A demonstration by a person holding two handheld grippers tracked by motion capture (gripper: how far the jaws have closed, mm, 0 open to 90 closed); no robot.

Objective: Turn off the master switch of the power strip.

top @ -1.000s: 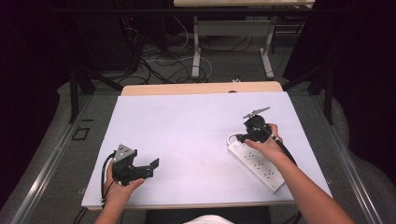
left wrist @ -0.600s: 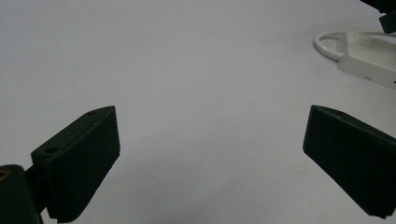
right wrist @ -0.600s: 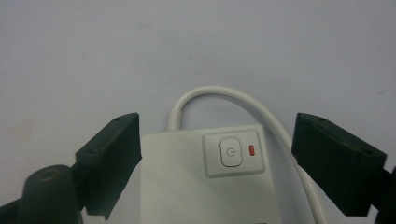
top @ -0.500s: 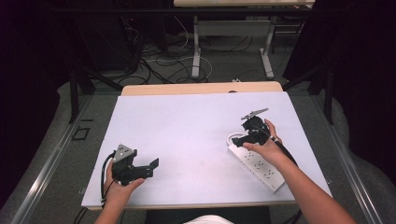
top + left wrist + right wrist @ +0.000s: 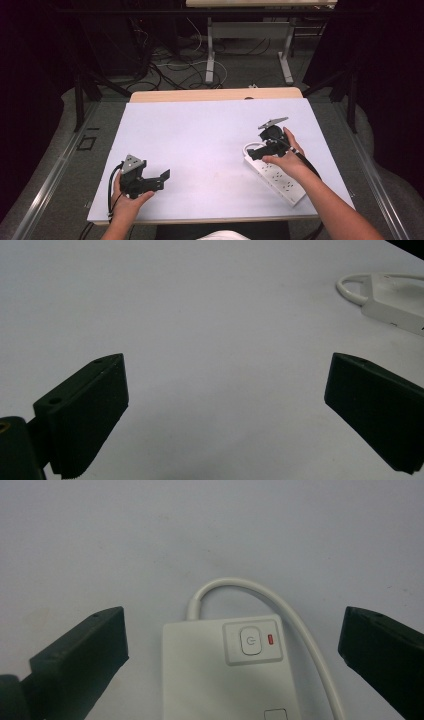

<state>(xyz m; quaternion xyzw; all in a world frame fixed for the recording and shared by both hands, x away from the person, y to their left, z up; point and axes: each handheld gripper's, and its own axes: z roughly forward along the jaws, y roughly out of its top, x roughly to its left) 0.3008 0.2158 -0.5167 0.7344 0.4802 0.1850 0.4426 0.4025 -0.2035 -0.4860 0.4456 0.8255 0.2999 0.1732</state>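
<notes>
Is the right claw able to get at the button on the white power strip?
Probably yes. The right claw hangs open over the power strip, its button lies bare between the jaws, and nothing covers it.

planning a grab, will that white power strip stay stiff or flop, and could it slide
The power strip looks like a rigid plastic bar, so it likely lifts stiffly. Its cable curls loose and would probably trail. Lying flat on the smooth table, it may slide rather than tip.
</notes>
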